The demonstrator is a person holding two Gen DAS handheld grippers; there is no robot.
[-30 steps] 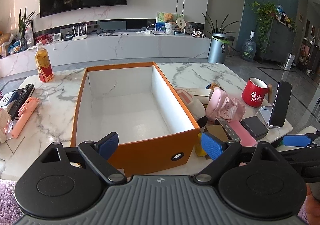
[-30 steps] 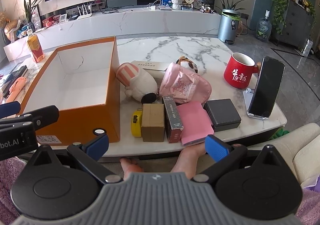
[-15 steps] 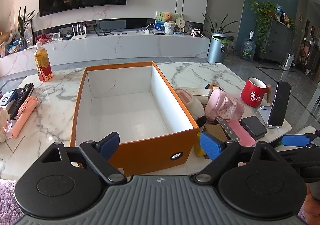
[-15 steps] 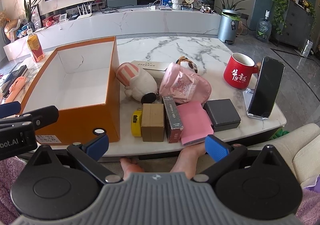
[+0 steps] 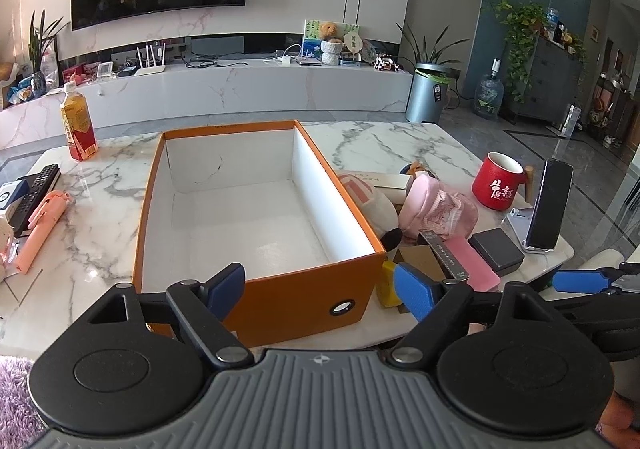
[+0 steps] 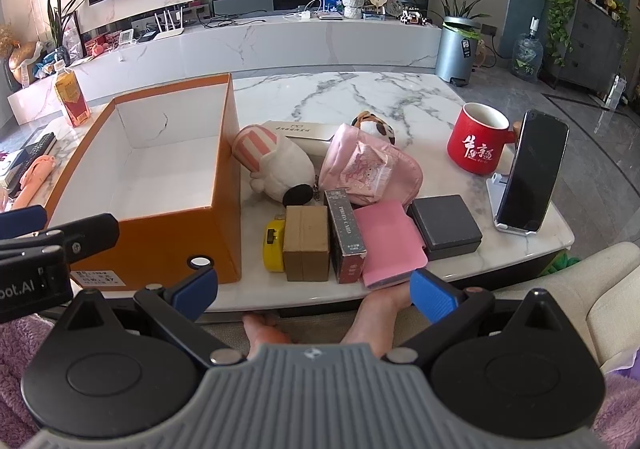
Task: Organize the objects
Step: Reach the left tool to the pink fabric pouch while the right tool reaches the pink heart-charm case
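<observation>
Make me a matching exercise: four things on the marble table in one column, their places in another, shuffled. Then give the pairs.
1. red ceramic mug
2. yellow tape measure
3. black remote control
4. dark grey square box

A. left of the orange cardboard box
B. beside the black phone on its stand
C. against the brown carton
D. right of the pink wallet

Pairs: 1-B, 2-C, 3-A, 4-D.

Left gripper (image 5: 320, 287) jaws closing, empty; right gripper (image 6: 314, 291) jaws wide.
</observation>
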